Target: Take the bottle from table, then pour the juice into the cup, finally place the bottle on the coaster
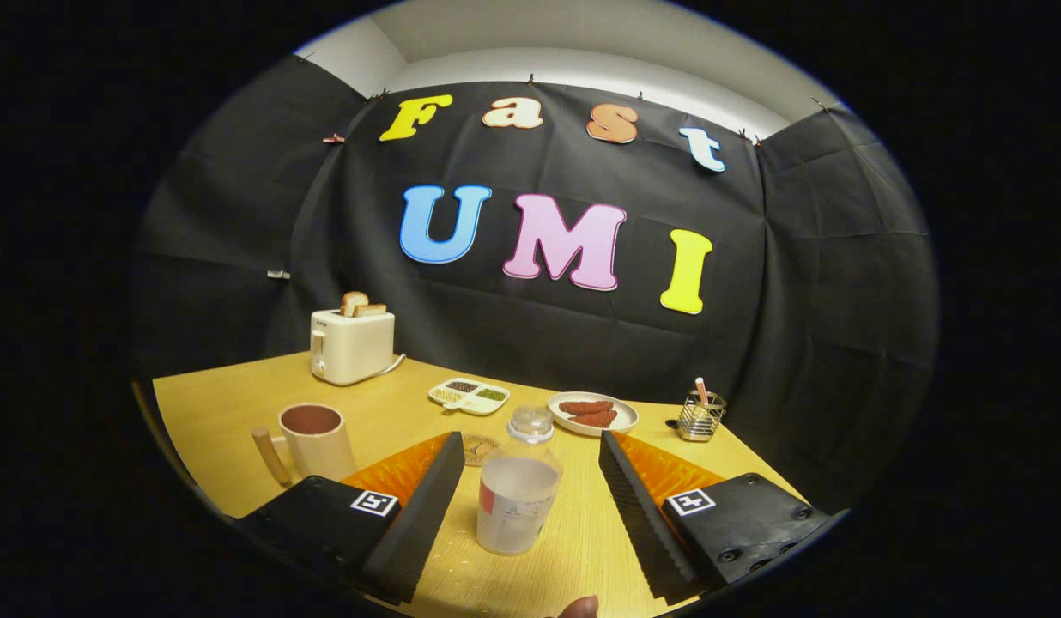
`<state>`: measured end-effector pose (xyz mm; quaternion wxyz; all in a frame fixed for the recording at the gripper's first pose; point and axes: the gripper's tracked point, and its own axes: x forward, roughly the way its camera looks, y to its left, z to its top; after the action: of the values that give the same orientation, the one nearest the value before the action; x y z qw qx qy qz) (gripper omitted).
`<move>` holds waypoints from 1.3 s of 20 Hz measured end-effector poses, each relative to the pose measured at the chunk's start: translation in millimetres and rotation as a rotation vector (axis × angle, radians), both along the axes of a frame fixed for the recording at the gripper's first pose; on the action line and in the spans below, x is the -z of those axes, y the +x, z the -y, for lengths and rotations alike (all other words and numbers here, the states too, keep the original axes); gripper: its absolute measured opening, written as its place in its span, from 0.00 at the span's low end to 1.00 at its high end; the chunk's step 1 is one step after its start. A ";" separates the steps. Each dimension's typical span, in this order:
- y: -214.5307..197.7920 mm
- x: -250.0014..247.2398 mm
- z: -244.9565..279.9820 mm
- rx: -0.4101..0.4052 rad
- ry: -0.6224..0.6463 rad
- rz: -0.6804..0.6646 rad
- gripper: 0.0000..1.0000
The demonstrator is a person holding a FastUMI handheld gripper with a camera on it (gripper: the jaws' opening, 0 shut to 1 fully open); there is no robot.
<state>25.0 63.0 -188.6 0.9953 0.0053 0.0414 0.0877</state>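
Gripper view showed the tool (pixel 524 476) spread wide, its two fingers flanking the bottle (pixel 518 489) without touching it. That bottle stood upright on the tabletop (pixel 393 403) near its front edge, long axis vertical, squarely between the fingers. Closing them looked like the next step. Beyond the left finger sat the cup (pixel 316 439); the coaster (pixel 479 448) lay just behind the bottle.

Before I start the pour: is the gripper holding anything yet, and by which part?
Nothing is held. The gripper is open, its fingers standing apart on either side of the bottle, which stands upright on the table between them, untouched.
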 end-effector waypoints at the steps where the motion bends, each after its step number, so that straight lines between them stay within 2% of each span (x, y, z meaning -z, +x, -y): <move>1: 1.8 10.8 -1.3 -0.001 0.005 -0.012 0.97; 9: 24.4 68.8 -14.7 0.040 0.069 -0.084 0.97; 13: 34.7 75.1 -16.4 0.068 0.068 -0.088 0.96; 15: 39.7 76.9 -17.0 0.073 0.083 -0.130 0.81; 17: 41.9 80.3 -18.1 0.088 0.071 -0.212 0.77; 20: 47.6 47.3 -8.3 0.119 -0.085 -0.179 0.73; 23: 47.3 11.2 -1.7 0.121 -0.339 -0.123 0.71; 26: 45.4 -24.6 -22.7 0.056 -0.491 -0.048 0.71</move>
<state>70.3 85.7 -164.0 0.9674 -0.2336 0.0851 0.0471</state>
